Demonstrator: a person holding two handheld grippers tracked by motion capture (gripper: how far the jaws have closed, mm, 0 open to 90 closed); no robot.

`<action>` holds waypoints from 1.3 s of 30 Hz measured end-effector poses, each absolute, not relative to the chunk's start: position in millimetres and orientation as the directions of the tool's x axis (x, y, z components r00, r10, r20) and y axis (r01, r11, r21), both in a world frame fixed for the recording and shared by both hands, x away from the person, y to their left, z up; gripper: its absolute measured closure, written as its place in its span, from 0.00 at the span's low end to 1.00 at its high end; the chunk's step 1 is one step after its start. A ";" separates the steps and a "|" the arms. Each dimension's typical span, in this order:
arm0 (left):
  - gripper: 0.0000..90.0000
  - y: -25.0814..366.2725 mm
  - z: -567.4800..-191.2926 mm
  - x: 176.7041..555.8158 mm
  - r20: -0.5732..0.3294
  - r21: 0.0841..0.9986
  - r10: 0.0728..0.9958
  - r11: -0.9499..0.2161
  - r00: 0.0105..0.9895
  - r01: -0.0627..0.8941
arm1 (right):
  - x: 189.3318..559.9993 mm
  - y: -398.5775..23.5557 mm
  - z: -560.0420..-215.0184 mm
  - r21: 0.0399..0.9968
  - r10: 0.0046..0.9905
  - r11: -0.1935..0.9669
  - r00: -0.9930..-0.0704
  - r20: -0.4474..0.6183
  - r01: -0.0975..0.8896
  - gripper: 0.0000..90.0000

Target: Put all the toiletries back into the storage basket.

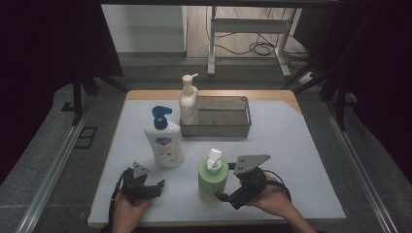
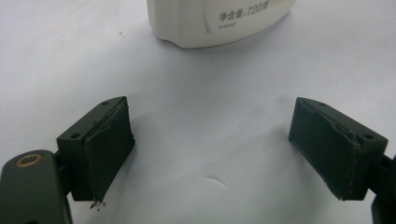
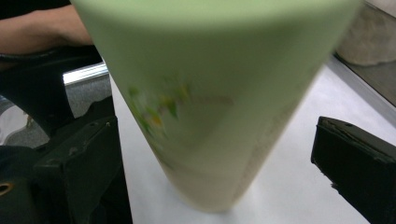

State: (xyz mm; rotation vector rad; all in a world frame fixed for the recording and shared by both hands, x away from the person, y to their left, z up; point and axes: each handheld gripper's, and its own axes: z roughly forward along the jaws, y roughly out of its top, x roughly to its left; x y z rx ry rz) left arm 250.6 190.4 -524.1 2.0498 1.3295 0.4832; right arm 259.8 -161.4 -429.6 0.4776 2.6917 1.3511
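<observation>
The right gripper (image 1: pixel 224 198) is standing wide open around the green cylindrical pump bottle (image 1: pixel 212 180), its pads clear of the plastic sides. The bottle is standing upright on the white table mat (image 1: pixel 291 160), its label blurring in the right gripper view. The left gripper (image 2: pixel 210 154) is gaping empty.

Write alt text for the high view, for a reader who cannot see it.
A person's right gripper stands open beside a green pump bottle near the front of a white table; the left gripper is open below a white bottle with a blue pump. Behind, a cream pump bottle stands in a metal tray.
</observation>
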 end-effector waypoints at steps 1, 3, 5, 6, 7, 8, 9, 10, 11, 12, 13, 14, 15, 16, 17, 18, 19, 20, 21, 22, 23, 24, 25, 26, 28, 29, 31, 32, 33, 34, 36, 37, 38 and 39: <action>0.14 190.5 -524.1 250.6 -0.037 0.685 0.906 -0.284 0.421 0.671 | 259.7 -159.6 -429.1 0.796 0.315 0.558 -0.947 0.057 0.234 0.02; 0.14 190.5 -524.1 250.6 -0.037 0.685 0.906 -0.284 0.421 0.671 | 260.1 -156.4 -428.2 0.800 0.312 0.552 -0.948 0.063 0.235 0.02; 0.14 190.5 -524.0 250.6 -0.037 0.684 0.906 -0.284 0.421 0.672 | 260.8 -153.4 -427.9 0.801 0.310 0.550 -0.948 0.067 0.236 0.02; 0.14 190.5 -524.0 250.6 -0.037 0.685 0.906 -0.284 0.421 0.672 | 261.2 -151.8 -428.0 0.802 0.310 0.550 -0.949 0.064 0.234 0.02; 0.14 190.5 -524.1 250.6 -0.037 0.685 0.906 -0.284 0.421 0.671 | 261.5 -150.1 -428.3 0.801 0.308 0.552 -0.949 0.063 0.232 0.02; 0.14 190.5 -524.1 250.6 -0.037 0.685 0.906 -0.284 0.421 0.671 | 261.9 -148.4 -428.9 0.802 0.304 0.553 -0.951 0.058 0.225 0.02; 0.14 190.4 -524.1 250.6 -0.037 0.685 0.906 -0.284 0.421 0.671 | 262.1 -146.8 -429.5 0.803 0.303 0.552 -0.951 0.057 0.223 0.02; 0.14 190.5 -524.1 250.6 -0.037 0.685 0.906 -0.284 0.421 0.671 | 262.4 -145.3 -430.2 0.803 0.300 0.553 -0.952 0.057 0.222 0.03; 0.14 190.5 -524.1 250.6 -0.037 0.685 0.906 -0.284 0.421 0.671 | 262.5 -143.6 -430.9 0.804 0.299 0.552 -0.953 0.055 0.220 0.03; 0.14 190.4 -524.1 250.5 -0.037 0.685 0.906 -0.284 0.421 0.671 | 262.8 -142.3 -431.7 0.804 0.299 0.553 -0.953 0.053 0.218 0.03; 0.14 190.5 -524.1 250.5 -0.037 0.685 0.906 -0.284 0.421 0.671 | 262.9 -140.8 -432.5 0.804 0.298 0.553 -0.953 0.052 0.217 0.04; 0.14 190.5 -524.0 250.6 -0.037 0.685 0.906 -0.284 0.421 0.671 | 263.2 -139.5 -433.3 0.805 0.297 0.554 -0.953 0.050 0.215 0.04; 0.14 190.5 -524.0 250.6 -0.037 0.685 0.906 -0.284 0.421 0.671 | 263.5 -138.3 -433.9 0.806 0.297 0.553 -0.954 0.047 0.212 0.04; 0.14 190.5 -524.0 250.6 -0.038 0.685 0.906 -0.284 0.421 0.671 | 263.7 -137.1 -434.5 0.807 0.295 0.553 -0.954 0.044 0.208 0.05; 0.14 190.5 -524.1 250.6 -0.037 0.685 0.906 -0.284 0.421 0.671 | 263.8 -136.1 -434.9 0.807 0.294 0.553 -0.955 0.042 0.206 0.05; 0.14 190.5 -524.1 250.6 -0.037 0.685 0.906 -0.284 0.421 0.671 | 263.9 -135.1 -435.1 0.808 0.294 0.554 -0.955 0.036 0.201 0.06; 0.14 190.5 -524.1 250.6 -0.037 0.685 0.906 -0.284 0.421 0.671 | 263.9 -134.2 -435.2 0.808 0.296 0.554 -0.955 0.033 0.200 0.06; 0.14 190.5 -524.1 250.6 -0.037 0.685 0.906 -0.284 0.421 0.671 | 264.3 -133.5 -435.4 0.809 0.294 0.554 -0.955 0.031 0.196 0.06; 0.14 190.5 -524.0 250.6 -0.037 0.685 0.906 -0.284 0.421 0.671 | 264.3 -132.9 -435.5 0.810 0.294 0.553 -0.955 0.030 0.196 0.07; 0.14 190.5 -524.1 250.6 -0.037 0.685 0.906 -0.284 0.421 0.671 | 264.4 -132.6 -435.6 0.810 0.294 0.554 -0.955 0.026 0.193 0.07; 0.14 190.5 -524.0 250.6 -0.037 0.685 0.906 -0.284 0.421 0.671 | 264.5 -132.4 -435.6 0.810 0.294 0.555 -0.956 0.023 0.191 0.08; 0.14 190.6 -524.0 250.6 -0.037 0.685 0.906 -0.284 0.422 0.671 | 264.6 -132.5 -435.7 0.811 0.295 0.554 -0.955 0.020 0.188 0.09; 0.14 190.5 -524.0 250.6 -0.037 0.685 0.906 -0.284 0.421 0.671 | 264.7 -132.9 -435.7 0.811 0.297 0.554 -0.955 0.017 0.186 0.11; 0.14 190.5 -524.0 250.6 -0.037 0.685 0.906 -0.284 0.421 0.671 | 264.8 -133.6 -435.5 0.813 0.300 0.552 -0.954 0.015 0.186 0.12; 0.14 190.5 -524.0 250.6 -0.037 0.684 0.906 -0.284 0.421 0.671 | 264.9 -134.9 -435.6 0.815 0.301 0.549 -0.953 0.018 0.189 0.13; 0.14 190.5 -524.0 250.6 -0.037 0.684 0.906 -0.284 0.422 0.671 | 264.9 -135.3 -435.7 0.816 0.300 0.548 -0.954 0.013 0.184 0.13; 0.14 190.5 -524.0 250.6 -0.037 0.684 0.906 -0.284 0.422 0.671 | 263.8 -135.4 -435.9 0.818 0.306 0.545 -0.952 0.011 0.185 0.13; 0.14 190.5 -524.1 250.6 -0.037 0.685 0.906 -0.284 0.422 0.671 | 263.5 -135.3 -435.9 0.818 0.309 0.545 -0.951 0.011 0.186 0.13; 0.14 190.5 -524.1 250.6 -0.037 0.685 0.906 -0.284 0.421 0.671 | 263.1 -135.1 -435.9 0.818 0.312 0.544 -0.950 0.009 0.186 0.13; 0.14 190.5 -524.1 250.6 -0.037 0.685 0.906 -0.284 0.421 0.671 | 262.7 -134.9 -435.8 0.818 0.314 0.544 -0.949 0.007 0.186 0.13; 0.14 190.5 -524.0 250.6 -0.037 0.684 0.906 -0.284 0.421 0.671 | 262.2 -134.6 -435.7 0.818 0.316 0.545 -0.949 0.002 0.184 0.13; 0.14 190.5 -524.0 250.6 -0.037 0.685 0.906 -0.284 0.421 0.671 | 261.6 -134.5 -435.4 0.818 0.319 0.545 -0.948 0.001 0.185 0.13; 0.14 190.5 -524.0 250.6 -0.037 0.685 0.906 -0.284 0.421 0.671 | 261.0 -134.5 -435.1 0.818 0.324 0.546 -0.946 -0.006 0.182 0.14; 0.14 190.5 -524.0 250.6 -0.038 0.684 0.906 -0.284 0.421 0.672 | 260.9 -134.5 -434.9 0.820 0.327 0.546 -0.945 -0.019 0.173 0.14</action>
